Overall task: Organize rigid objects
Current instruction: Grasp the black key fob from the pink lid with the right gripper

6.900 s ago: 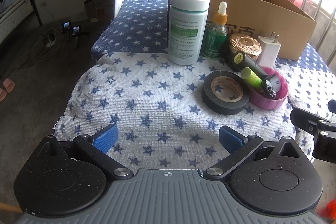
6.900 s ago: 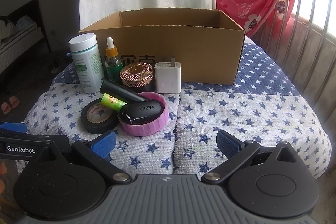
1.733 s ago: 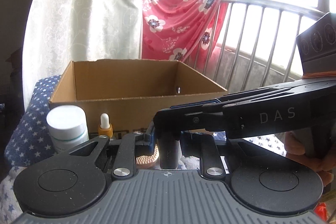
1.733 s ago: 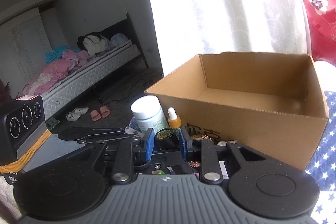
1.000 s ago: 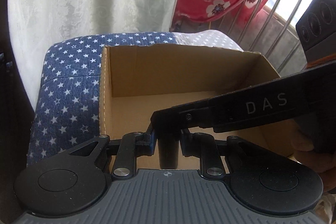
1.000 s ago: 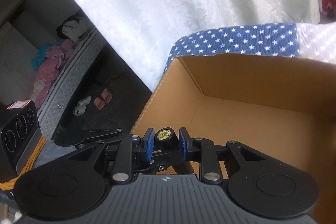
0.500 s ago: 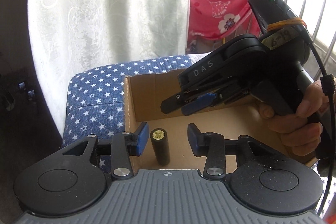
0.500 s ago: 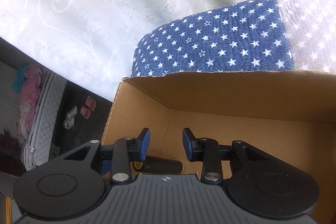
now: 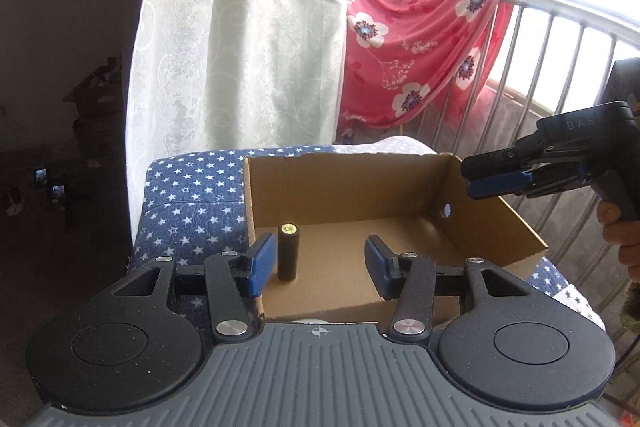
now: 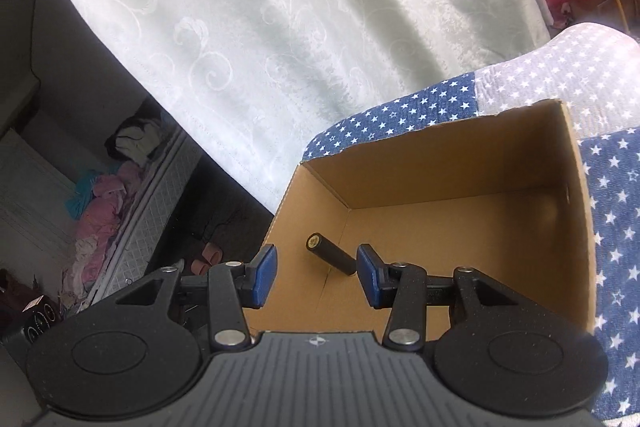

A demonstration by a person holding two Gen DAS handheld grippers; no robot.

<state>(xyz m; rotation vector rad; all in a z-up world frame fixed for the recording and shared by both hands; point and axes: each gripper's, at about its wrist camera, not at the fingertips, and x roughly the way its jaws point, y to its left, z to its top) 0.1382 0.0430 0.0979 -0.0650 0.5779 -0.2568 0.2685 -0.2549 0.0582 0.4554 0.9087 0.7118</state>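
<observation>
A black cylinder with a gold end sticker [image 9: 289, 251] stands upright on the floor of the brown cardboard box [image 9: 352, 187], near its left wall. It also shows in the right wrist view [image 10: 330, 253] inside the box [image 10: 440, 167]. My left gripper [image 9: 318, 264] is open and empty, above the box's near edge. My right gripper [image 10: 316, 275] is open and empty, above the box. The right gripper also shows in the left wrist view [image 9: 498, 181], held above the box's right wall.
The box sits on a star-patterned blue and white cloth [image 9: 192, 195]. A white curtain [image 9: 240, 47] hangs behind, with a red floral cloth [image 9: 416, 47] over a metal railing [image 9: 560, 27]. A bed with clothes [image 10: 108, 211] lies far left.
Both grippers held the black cylinder over the box, then opened and let it go. It now stands in the box. Both grippers have pulled back and up, the right one off to the right.
</observation>
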